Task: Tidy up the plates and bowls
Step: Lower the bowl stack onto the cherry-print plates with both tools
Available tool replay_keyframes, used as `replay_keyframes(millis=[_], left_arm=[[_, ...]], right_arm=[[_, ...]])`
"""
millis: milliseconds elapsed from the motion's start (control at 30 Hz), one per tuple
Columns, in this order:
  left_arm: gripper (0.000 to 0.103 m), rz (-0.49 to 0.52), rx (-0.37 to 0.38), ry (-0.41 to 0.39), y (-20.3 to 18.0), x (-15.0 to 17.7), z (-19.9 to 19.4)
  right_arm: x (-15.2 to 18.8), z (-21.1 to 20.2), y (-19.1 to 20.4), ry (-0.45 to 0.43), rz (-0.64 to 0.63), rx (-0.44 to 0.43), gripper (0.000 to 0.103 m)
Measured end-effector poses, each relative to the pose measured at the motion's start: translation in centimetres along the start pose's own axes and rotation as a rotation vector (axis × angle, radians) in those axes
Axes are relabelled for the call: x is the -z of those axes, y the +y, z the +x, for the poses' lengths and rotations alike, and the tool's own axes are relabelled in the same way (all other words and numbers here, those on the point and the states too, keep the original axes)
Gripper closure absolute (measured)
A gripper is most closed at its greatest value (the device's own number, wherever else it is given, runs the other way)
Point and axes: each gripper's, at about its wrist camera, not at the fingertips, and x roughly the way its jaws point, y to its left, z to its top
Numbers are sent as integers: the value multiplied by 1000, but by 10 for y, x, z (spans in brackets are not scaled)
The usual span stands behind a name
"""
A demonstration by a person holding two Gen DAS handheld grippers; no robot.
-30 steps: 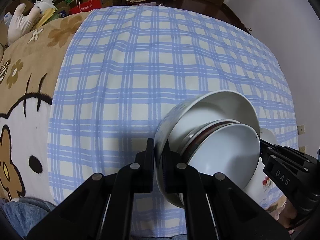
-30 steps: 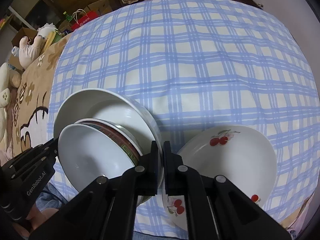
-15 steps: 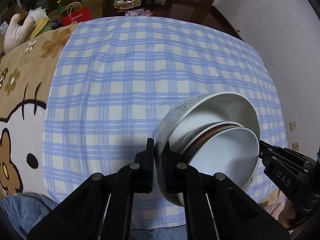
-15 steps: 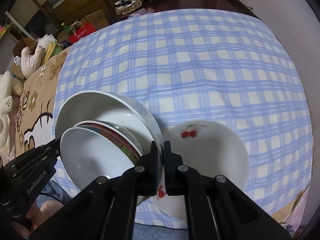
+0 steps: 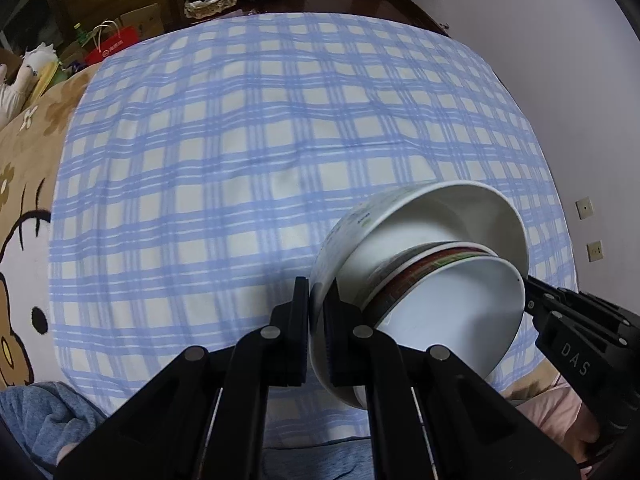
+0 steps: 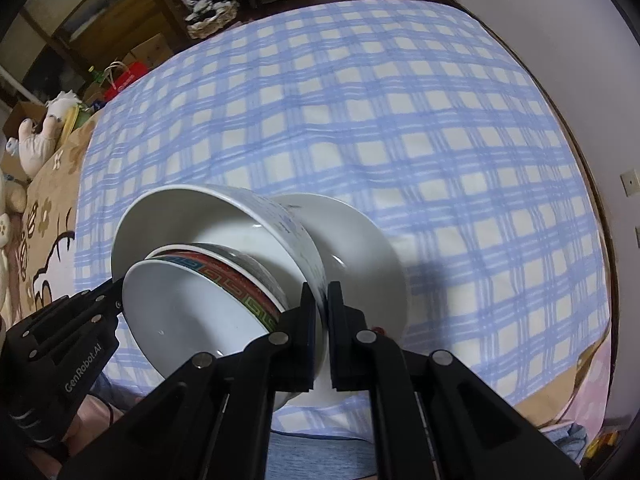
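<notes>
A large white bowl (image 5: 452,216) holds two smaller nested bowls: one with a red patterned rim (image 5: 424,266) and a plain white one (image 5: 452,312). My left gripper (image 5: 316,300) is shut on the large bowl's near-left rim. My right gripper (image 6: 320,304) is shut on the opposite rim of the same bowl (image 6: 208,216); both hold the stack tilted above the cloth. In the right wrist view a white cherry-print plate (image 6: 360,248) lies on the cloth below and behind the stack, partly hidden.
The blue-and-white checked cloth (image 5: 248,128) covers the surface. A brown cartoon blanket (image 5: 24,184) lies at the left. A red bag (image 5: 112,44), boxes and wooden furniture stand beyond the far edge. A white wall (image 5: 560,60) borders the right side.
Both grippers have lifted the bowl stack up and back from the cloth; the view is higher. The cherry plate has slid under and behind the stack in the right wrist view.
</notes>
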Motion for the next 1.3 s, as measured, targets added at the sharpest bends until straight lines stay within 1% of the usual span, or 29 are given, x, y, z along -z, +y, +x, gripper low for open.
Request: replay_keyframes(millis=[167, 333, 567, 733, 833, 933, 1033, 1100, 1233, 1300], left_arm=[[96, 9, 14, 27, -9, 0, 14], [96, 15, 10, 26, -15, 0, 22], [98, 6, 37, 64, -18, -1, 41], [97, 3, 55, 63, -18, -4, 46], [97, 6, 70, 50, -15, -2, 45], [96, 12, 68, 22, -14, 1, 39], [94, 44, 47, -13, -17, 3, 31], [89, 57, 31, -21, -18, 3, 27], [88, 65, 27, -43, -15, 7, 19], [88, 74, 9, -72, -12, 10, 11]], right_arm=[[5, 11, -16, 20, 20, 1, 96], [6, 18, -24, 24, 38, -5, 96], [4, 29, -31, 33, 52, 13, 96], [2, 30, -37, 21, 63, -10, 96], [3, 29, -38, 10, 48, -24, 96], [6, 28, -39, -2, 49, -42, 96], [8, 26, -41, -12, 59, -53, 96], [10, 24, -41, -21, 54, -51, 96], [13, 5, -38, -86, 24, -28, 96], [14, -4, -38, -100, 18, -40, 96]])
